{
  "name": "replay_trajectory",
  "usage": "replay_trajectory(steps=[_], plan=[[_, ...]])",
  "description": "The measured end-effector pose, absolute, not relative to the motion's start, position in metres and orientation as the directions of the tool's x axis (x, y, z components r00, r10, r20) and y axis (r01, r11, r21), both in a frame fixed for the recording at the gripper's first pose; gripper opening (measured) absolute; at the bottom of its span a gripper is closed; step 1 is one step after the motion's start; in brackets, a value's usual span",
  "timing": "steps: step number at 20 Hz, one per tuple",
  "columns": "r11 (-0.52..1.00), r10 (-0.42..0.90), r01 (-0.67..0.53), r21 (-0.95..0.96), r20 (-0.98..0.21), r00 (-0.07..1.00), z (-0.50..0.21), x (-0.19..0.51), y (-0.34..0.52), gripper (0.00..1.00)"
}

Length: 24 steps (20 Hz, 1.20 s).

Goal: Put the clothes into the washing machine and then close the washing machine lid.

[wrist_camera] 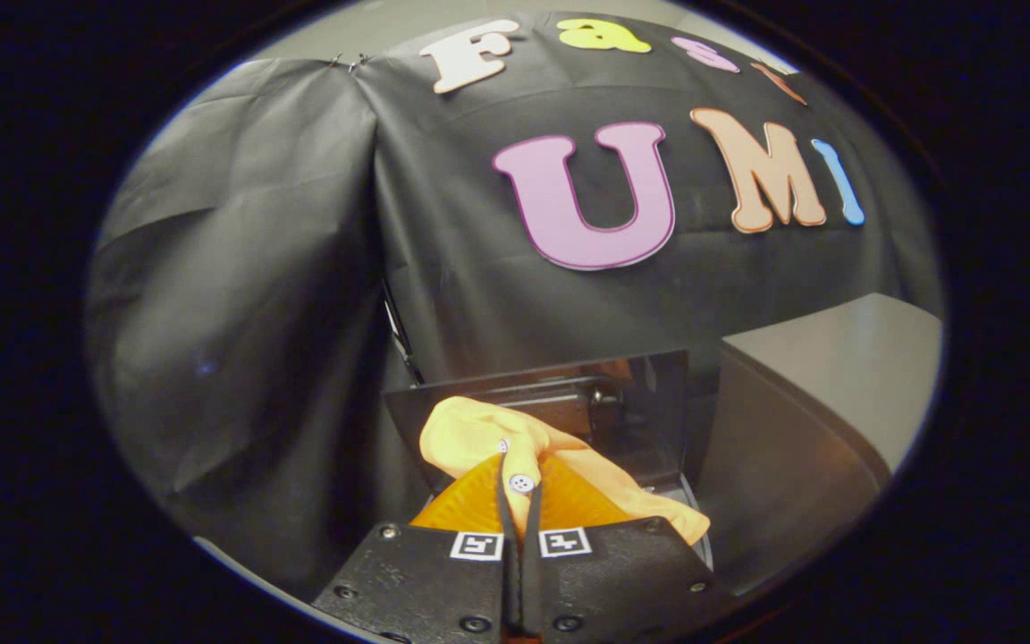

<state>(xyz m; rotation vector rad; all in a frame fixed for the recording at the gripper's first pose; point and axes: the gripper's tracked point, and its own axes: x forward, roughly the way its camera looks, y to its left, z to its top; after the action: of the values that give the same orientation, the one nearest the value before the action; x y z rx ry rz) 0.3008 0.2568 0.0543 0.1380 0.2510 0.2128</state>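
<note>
My gripper (519, 478) is shut on an orange garment (470, 434) with a small white button, pinched between both fingers. The cloth bunches up ahead of the fingertips and trails off to the right over one finger. Just beyond it stands the washing machine's dark glossy lid (631, 402), raised upright, with the orange cloth mirrored faintly in it. The tub opening lies under the garment and the fingers, hidden from sight.
A grey box-like cabinet (837, 385) stands close to the right of the raised lid. Black cloth wall hangs behind and to the left of the machine, with loose folds at the left.
</note>
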Motion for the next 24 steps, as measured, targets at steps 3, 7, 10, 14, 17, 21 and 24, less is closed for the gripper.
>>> replay_trajectory(steps=[3, 7, 10, 14, 17, 21, 24], plan=[[0.974, 0.207, -0.170, 0.147, -0.289, 0.935, 0.020, 0.310, 0.258, 0.01], [0.981, 0.178, -0.141, 0.132, -0.341, 0.923, -0.023, 0.318, 0.254, 0.01], [0.983, 0.167, -0.126, 0.131, -0.378, 0.911, -0.053, 0.323, 0.252, 0.01], [0.981, 0.172, -0.118, 0.151, -0.423, 0.890, -0.089, 0.323, 0.255, 0.01], [0.983, 0.176, -0.129, 0.131, -0.464, 0.868, -0.115, 0.324, 0.259, 0.01], [0.981, 0.187, -0.138, 0.133, -0.512, 0.838, -0.149, 0.324, 0.269, 0.02], [0.986, 0.166, -0.132, 0.099, -0.589, 0.791, -0.174, 0.324, 0.266, 0.02]])
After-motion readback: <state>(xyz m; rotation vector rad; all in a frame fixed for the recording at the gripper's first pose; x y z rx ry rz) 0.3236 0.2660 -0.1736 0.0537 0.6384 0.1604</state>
